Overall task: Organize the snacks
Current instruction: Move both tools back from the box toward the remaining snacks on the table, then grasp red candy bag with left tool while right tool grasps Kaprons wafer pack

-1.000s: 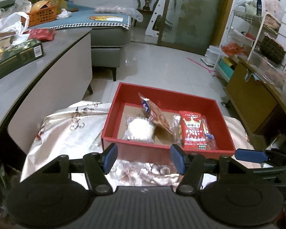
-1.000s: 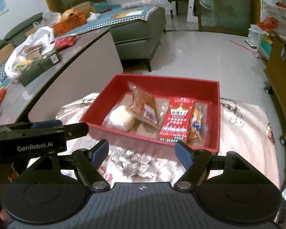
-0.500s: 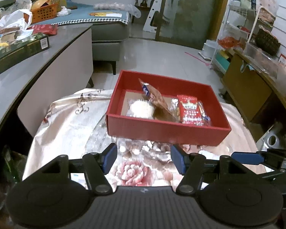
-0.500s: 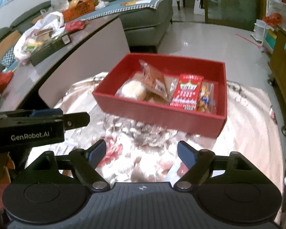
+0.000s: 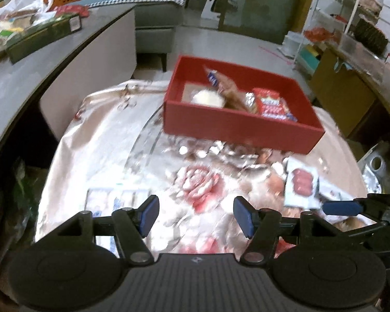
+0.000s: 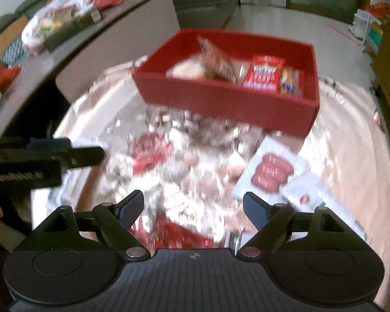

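A red box stands at the far side of a round table with a floral cloth. Inside it lie a white bun, a brown snack packet and a red packet. A white sausage packet lies flat on the cloth in front of the box's right end. My left gripper is open over the cloth with nothing between its fingers. My right gripper hangs just left of the sausage packet; its jaws are opening and hold nothing.
A grey curved counter at the left carries a green box and bags. Pale flat packets lie on the cloth near the left gripper. A sofa stands behind; wooden furniture and shelves line the right.
Both grippers have drawn back from the red box and sunk toward the near part of the table. The sausage packet has come into view. The right gripper's jaws stand wider.
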